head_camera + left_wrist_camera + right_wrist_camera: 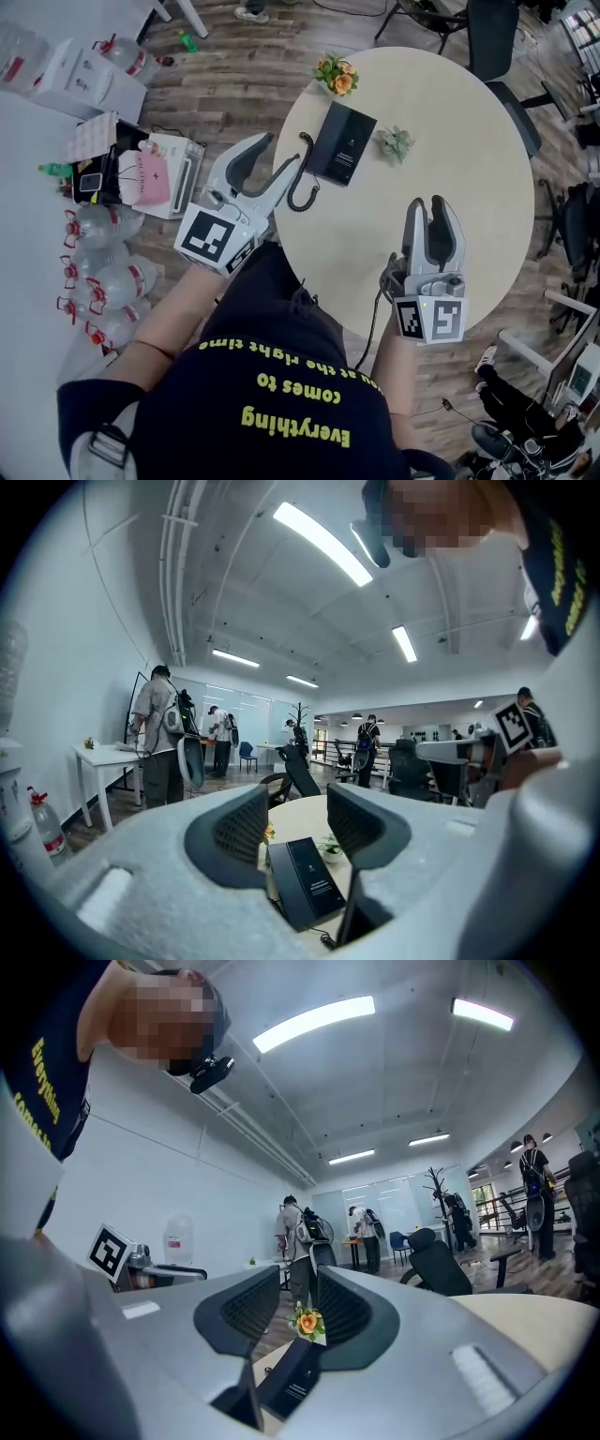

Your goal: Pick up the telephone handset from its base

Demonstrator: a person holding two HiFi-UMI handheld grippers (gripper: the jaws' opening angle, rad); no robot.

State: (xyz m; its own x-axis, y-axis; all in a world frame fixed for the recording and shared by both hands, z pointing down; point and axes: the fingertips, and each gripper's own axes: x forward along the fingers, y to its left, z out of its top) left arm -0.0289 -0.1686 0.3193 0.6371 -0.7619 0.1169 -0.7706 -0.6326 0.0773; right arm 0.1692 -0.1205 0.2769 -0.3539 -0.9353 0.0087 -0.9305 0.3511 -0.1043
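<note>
A black telephone (342, 142) lies on the far part of a round beige table (469, 187), its handset resting along the base's left side with a coiled cord (302, 183) trailing toward me. My left gripper (274, 157) hovers at the table's left edge, just short of the cord, open and empty. My right gripper (427, 208) is over the near right of the table, open and empty too. In the left gripper view the telephone (309, 878) shows low between the open jaws of the gripper (298, 822). In the right gripper view the telephone (292, 1379) sits below the gripper (298, 1309).
An orange flower pot (336, 75) stands at the table's far edge and a small green plant (396, 142) right of the phone. Water bottles (98, 272) and boxes (150, 173) crowd the floor on the left. Office chairs (497, 47) ring the table; people stand in the background.
</note>
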